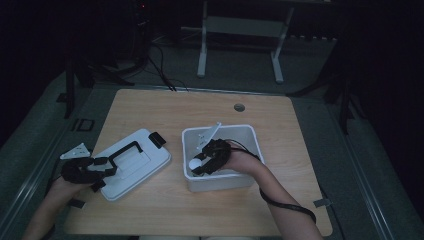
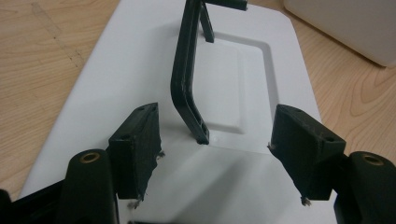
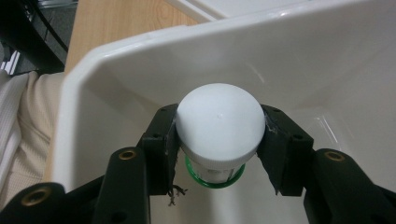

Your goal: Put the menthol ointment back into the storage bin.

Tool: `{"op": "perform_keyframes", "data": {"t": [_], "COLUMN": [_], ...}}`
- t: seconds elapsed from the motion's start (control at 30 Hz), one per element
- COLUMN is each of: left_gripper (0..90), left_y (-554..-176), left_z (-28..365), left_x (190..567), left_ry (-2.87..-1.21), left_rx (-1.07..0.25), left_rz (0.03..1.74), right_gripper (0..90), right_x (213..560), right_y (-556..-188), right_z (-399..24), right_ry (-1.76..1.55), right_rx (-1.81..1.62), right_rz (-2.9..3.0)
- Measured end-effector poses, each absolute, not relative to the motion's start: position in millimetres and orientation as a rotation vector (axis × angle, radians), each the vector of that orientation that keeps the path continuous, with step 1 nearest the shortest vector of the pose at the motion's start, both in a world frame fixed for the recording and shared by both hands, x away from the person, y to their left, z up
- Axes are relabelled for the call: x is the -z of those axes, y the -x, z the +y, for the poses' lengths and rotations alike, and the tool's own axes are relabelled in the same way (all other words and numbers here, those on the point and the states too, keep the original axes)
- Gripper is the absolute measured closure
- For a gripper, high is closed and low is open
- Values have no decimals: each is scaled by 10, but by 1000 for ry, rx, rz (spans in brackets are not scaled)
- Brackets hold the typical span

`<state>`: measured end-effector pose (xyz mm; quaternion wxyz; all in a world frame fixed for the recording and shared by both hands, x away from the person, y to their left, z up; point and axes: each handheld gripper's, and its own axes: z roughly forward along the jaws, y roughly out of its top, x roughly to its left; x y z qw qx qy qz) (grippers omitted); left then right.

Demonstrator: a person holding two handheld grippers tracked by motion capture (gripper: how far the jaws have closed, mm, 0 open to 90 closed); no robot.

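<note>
Right gripper [image 3: 217, 154]: jaws clamped on the white-capped bottle [image 3: 217, 125], one pad on each side of the cap, and it is down inside the white bin [image 3: 84, 74].
Bottle: white domed cap faces the right gripper's camera, a green ring and a bit of body peeking out beneath it; the long axis runs away from that camera toward the bin floor, cap end nearest the gripper.
Bottle from above: a pale round spot [image 1: 194, 163] at the tip of the right gripper [image 1: 199, 165], near the bin's left wall [image 1: 185, 150], in the front half of the bin.
Bin: sits open on the wooden table [image 1: 280, 120], right of centre, the right hand [image 1: 220, 156] reaching in over its near rim.
Left gripper [image 2: 219, 144]: jaws apart, nothing between the pads but the near foot of the black handle [image 2: 187, 79], untouched on both sides.
Lid [image 2: 116, 60]: white, lying flat on the table just left of the bin, handle standing up off it and running lengthwise away from the left gripper.
Left gripper from above: over the lid's near-left edge [image 1: 102, 169], pointing toward the bin.
</note>
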<state>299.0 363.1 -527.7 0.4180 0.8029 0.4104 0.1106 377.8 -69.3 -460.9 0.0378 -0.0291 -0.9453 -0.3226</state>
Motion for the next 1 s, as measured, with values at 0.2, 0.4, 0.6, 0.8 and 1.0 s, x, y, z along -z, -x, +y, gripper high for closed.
{"op": "perform_keyframes", "data": {"t": [0.2, 0.4, 0.6, 0.8, 1.0], "left_gripper": [329, 329, 328, 329, 329], "left_y": [-2989, -2990, -2987, -2990, -2991], "left_z": [3630, 3630, 3629, 3608, 3609], "left_x": [5290, 5301, 5287, 5303, 5300], "left_ry": [-2012, -2014, -2007, -2009, -2008], "left_rx": [-271, -277, -283, -278, -277], "left_rz": [1034, 1035, 1035, 1027, 1027], "right_gripper": [502, 502, 502, 501, 496], "right_x": [4699, 4773, 4838, 4887, 4907], "right_y": [-3813, -3816, -3823, -3817, -3828], "right_z": [-631, -593, -575, -555, -559], "right_ry": [95, 92, 117, 127, 140], "right_rx": [944, 872, 791, 721, 702], "right_rz": [-2899, -2918, -2961, -2981, -2980]}}
